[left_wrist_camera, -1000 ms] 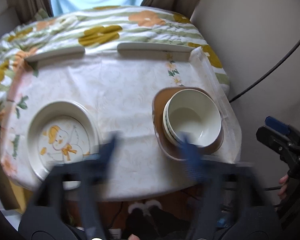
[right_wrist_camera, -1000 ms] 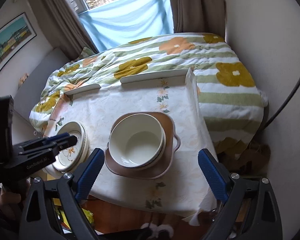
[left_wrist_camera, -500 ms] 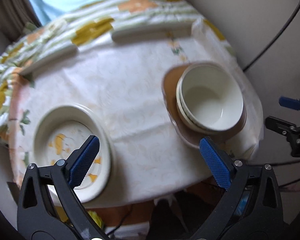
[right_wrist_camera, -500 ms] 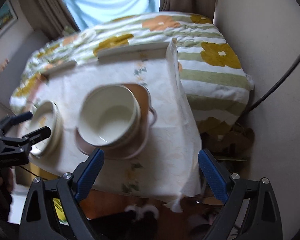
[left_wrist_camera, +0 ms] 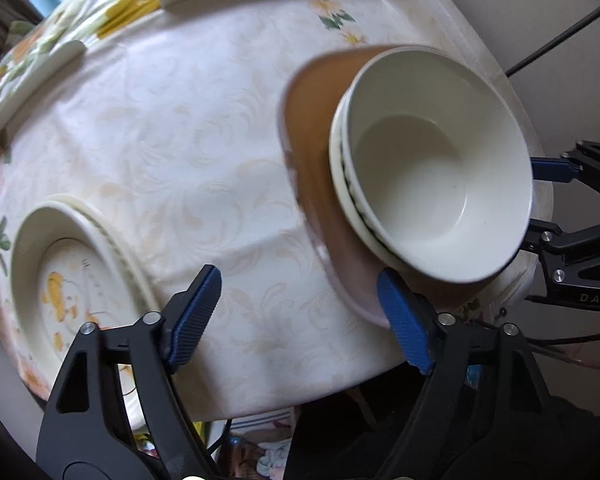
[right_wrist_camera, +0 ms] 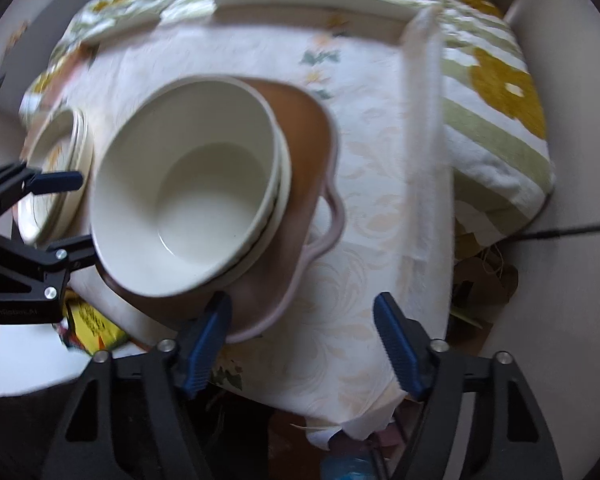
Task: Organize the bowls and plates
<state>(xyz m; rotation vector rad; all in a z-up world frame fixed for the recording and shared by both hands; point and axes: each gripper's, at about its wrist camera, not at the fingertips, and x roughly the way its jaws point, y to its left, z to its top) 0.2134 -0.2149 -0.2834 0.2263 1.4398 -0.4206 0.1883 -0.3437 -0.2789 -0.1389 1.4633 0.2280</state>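
While both grippers hang spread and empty, left gripper (left_wrist_camera: 300,312) and right gripper (right_wrist_camera: 304,344), two, perhaps three, nested white bowls (left_wrist_camera: 440,176) sit on one brown tray (left_wrist_camera: 312,120); stacked plates (left_wrist_camera: 72,276), count unclear, lie on the tablecloth (left_wrist_camera: 188,140) well apart.

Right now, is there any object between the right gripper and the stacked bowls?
Nothing visible. The right gripper, open, sits at the near edge of the brown tray carrying the stacked bowls; only tray surface lies between.
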